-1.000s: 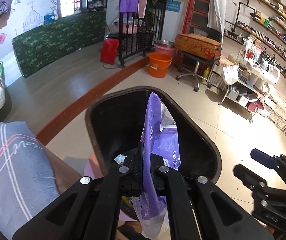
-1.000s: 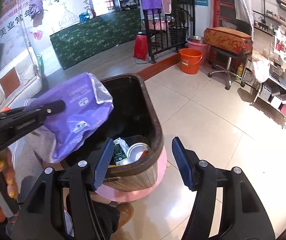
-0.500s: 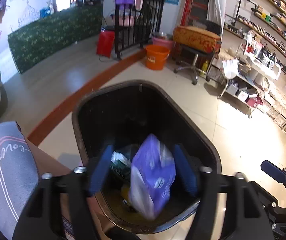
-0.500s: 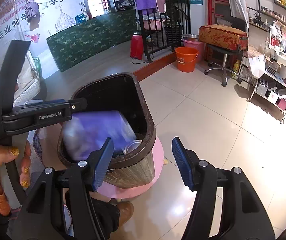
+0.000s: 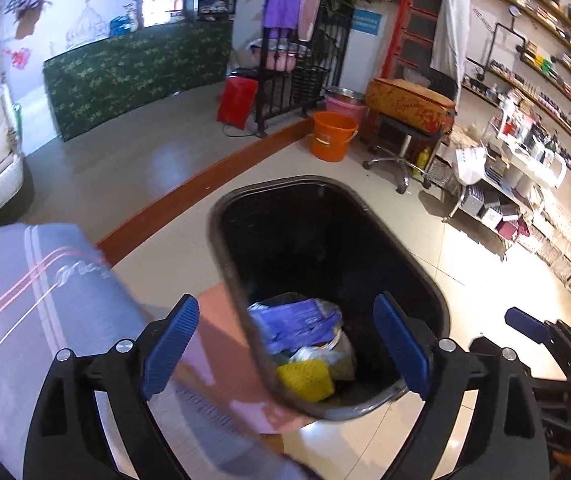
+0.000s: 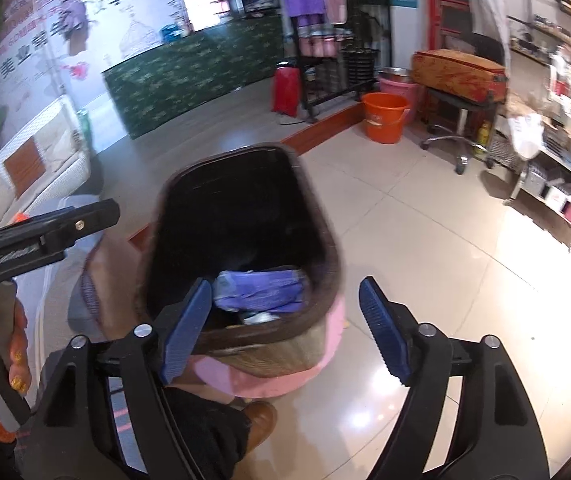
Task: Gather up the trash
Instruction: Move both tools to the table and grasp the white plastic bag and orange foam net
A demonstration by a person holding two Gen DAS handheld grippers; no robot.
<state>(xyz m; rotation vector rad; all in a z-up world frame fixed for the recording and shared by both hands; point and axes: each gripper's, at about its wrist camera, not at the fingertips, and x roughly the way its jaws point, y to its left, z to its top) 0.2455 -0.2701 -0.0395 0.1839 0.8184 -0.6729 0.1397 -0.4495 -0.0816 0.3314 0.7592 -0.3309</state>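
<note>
A dark oval trash bin (image 5: 425, 276) stands on the tiled floor; it also shows in the right wrist view (image 6: 325, 240). A purple plastic package (image 5: 297, 324) lies inside it on other trash, beside a yellow piece (image 5: 305, 380); the package also shows in the right wrist view (image 6: 261, 290). My left gripper (image 5: 285, 344) is open and empty above the bin's near rim. My right gripper (image 6: 285, 328) is open and empty, just in front of the bin. The left gripper's side shows at the left of the right wrist view (image 6: 45, 236).
The bin stands on a pink round base (image 6: 269, 376). A grey blanket with pink stripes (image 5: 45, 300) lies at the left. An orange bucket (image 5: 331, 140), a stool with a patterned cushion (image 5: 409, 108) and cluttered shelves (image 5: 525, 168) stand beyond.
My left gripper opened and let go of the purple package, which dropped into the bin and now rests on the trash. The right gripper stayed open near the bin.
</note>
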